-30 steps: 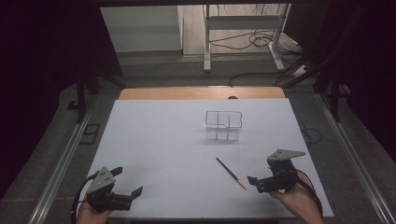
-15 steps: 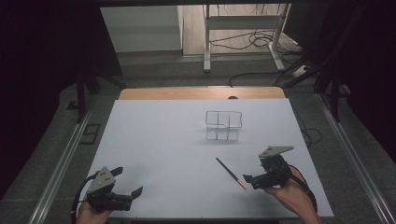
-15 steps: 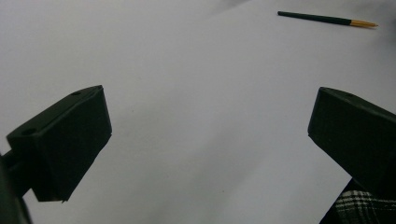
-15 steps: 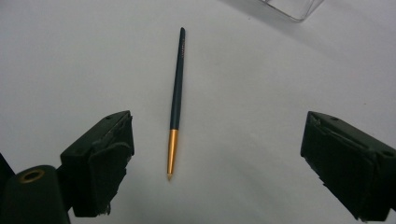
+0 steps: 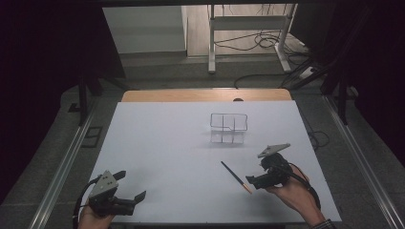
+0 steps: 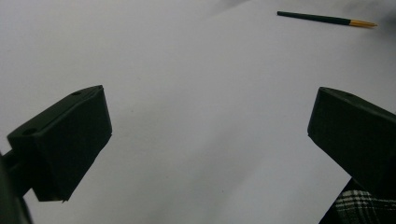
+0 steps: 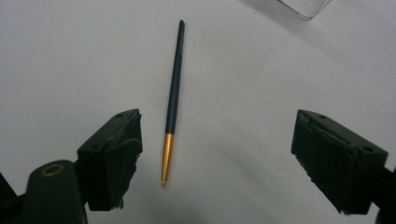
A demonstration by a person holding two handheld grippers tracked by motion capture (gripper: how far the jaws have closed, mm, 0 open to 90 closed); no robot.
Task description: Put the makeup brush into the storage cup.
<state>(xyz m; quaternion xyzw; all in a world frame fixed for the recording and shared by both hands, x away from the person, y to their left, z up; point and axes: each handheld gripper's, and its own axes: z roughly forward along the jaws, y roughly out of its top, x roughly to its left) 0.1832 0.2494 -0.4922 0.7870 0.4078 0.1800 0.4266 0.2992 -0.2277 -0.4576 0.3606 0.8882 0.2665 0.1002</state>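
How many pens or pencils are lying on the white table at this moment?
1. The dark pencil with a gold end lies on the white table, in front of the clear box and just left of the right gripper. No others are visible.

- A lab or test room set up for recording, not a home.
- A bench (image 5: 157,143) covered by a plain white sheet stands in a pool of light, with dark curtains (image 5: 43,57) hanging on both sides.
- Metal rails (image 5: 62,167) run along the bench's edges.
- Behind it, loose cables (image 5: 243,45) lie on a bare floor around a metal stand (image 5: 248,28).
- A person holds tongs (image 5: 254,181) with trailing cables, like test gear.
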